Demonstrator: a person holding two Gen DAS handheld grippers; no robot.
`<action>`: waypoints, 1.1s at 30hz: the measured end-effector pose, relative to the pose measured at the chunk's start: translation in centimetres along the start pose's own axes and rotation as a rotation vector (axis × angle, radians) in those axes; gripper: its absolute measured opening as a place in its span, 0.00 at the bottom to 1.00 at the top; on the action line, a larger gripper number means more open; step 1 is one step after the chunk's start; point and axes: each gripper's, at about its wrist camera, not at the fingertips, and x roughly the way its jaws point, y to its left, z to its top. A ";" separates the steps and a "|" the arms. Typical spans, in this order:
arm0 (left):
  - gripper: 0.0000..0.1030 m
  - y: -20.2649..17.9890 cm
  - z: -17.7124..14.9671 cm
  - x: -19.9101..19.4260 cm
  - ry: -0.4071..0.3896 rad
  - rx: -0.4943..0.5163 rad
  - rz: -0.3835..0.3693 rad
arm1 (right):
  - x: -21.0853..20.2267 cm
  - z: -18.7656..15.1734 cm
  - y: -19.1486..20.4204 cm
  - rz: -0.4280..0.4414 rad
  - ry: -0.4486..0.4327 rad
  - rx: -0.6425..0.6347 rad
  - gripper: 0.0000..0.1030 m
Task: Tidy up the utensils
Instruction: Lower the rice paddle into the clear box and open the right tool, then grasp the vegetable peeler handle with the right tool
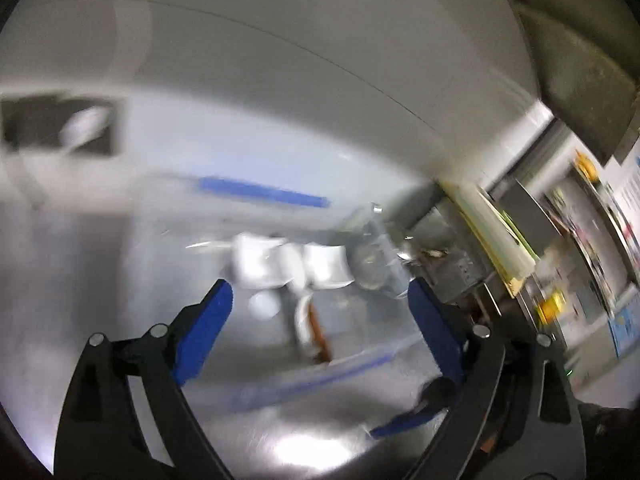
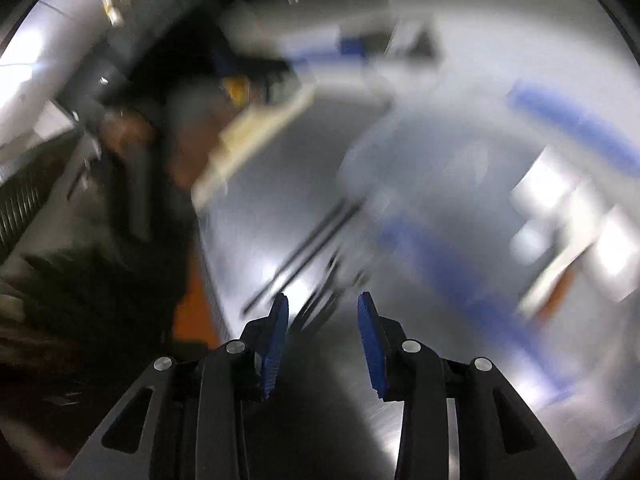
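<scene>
Blue fingers (image 1: 208, 320) on black frames, brushed silver table (image 1: 304, 432), blue tape line (image 1: 264, 192), seemingly white cups (image 1: 256, 264)

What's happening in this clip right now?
A person holds a gripper in each hand over a steel counter, and both views are motion-blurred. The left gripper stands wide open with nothing between its fingers, facing a row of white containers and a clear container. The right gripper is partly open and empty, pointing down at dark chopsticks lying on the counter. Nothing is held.
</scene>
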 end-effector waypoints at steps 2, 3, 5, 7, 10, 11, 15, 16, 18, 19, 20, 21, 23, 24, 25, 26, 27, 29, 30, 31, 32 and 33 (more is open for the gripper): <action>0.83 2.6 -2.8 -2.5 -0.005 -0.067 0.086 | 5.4 -1.2 0.8 -0.058 0.098 0.047 0.37; 0.83 4.5 -4.9 -3.6 0.011 -0.120 0.129 | 8.8 -2.0 0.7 -0.100 0.155 0.103 0.35; 0.83 8.1 -8.8 -5.2 0.045 -0.208 0.154 | 11.9 -2.6 1.0 -0.116 0.185 0.160 0.34; 0.83 10.7 -11.4 -5.6 0.071 -0.225 0.185 | 13.9 -2.7 1.9 -0.144 0.176 0.200 0.34; 0.83 13.9 -14.4 -4.1 0.157 -0.198 0.274 | 15.4 -2.3 3.2 -0.251 0.149 0.247 0.34; 0.83 14.8 -15.3 -3.3 0.204 -0.206 0.304 | 15.9 -1.8 3.6 -0.318 0.139 0.282 0.34; 0.83 16.6 -17.2 -3.3 0.321 -0.155 0.261 | 17.1 -1.0 4.4 -0.375 0.097 0.411 0.34; 0.83 17.1 -17.2 -3.5 0.333 -0.146 0.254 | 17.7 -0.9 4.8 -0.398 0.093 0.440 0.34; 0.83 18.0 -16.8 -4.0 0.339 -0.130 0.245 | 18.2 -0.8 5.5 -0.435 0.083 0.469 0.34; 0.83 18.2 -16.6 -4.2 0.339 -0.121 0.236 | 18.5 -0.8 5.7 -0.450 0.076 0.483 0.34; 0.83 18.4 -16.2 -4.5 0.328 -0.109 0.227 | 18.8 -0.7 5.9 -0.472 0.076 0.490 0.34; 0.83 18.2 -16.1 -4.4 0.319 -0.103 0.225 | 19.1 -0.4 5.9 -0.495 0.080 0.493 0.34; 0.83 18.0 -15.9 -4.3 0.307 -0.111 0.221 | 20.0 -0.3 6.3 -0.547 0.094 0.502 0.34; 0.83 18.1 -15.8 -4.4 0.304 -0.121 0.206 | 20.4 -0.3 6.5 -0.551 0.099 0.501 0.34; 0.83 17.9 -15.9 -4.2 0.306 -0.118 0.194 | 20.8 -0.2 6.7 -0.550 0.096 0.501 0.34; 0.83 17.8 -16.0 -3.9 0.310 -0.111 0.192 | 21.1 -0.1 6.9 -0.551 0.090 0.500 0.34; 0.83 17.6 -16.0 -3.7 0.318 -0.095 0.196 | 21.5 -0.1 7.0 -0.561 0.091 0.494 0.34; 0.83 17.5 -15.9 -3.2 0.332 -0.075 0.196 | 22.2 -0.1 7.4 -0.589 0.090 0.491 0.34; 0.83 17.4 -15.9 -2.7 0.335 -0.072 0.193 | 22.6 -0.2 7.4 -0.593 0.092 0.491 0.34; 0.83 17.3 -15.8 -2.5 0.337 -0.072 0.191 | 22.7 -0.1 7.3 -0.594 0.094 0.497 0.34; 0.83 17.2 -15.7 -2.3 0.338 -0.074 0.189 | 22.8 -0.2 7.3 -0.590 0.095 0.507 0.34; 0.83 17.0 -15.7 -2.1 0.339 -0.073 0.184 | 22.5 -0.2 7.0 -0.586 0.097 0.508 0.34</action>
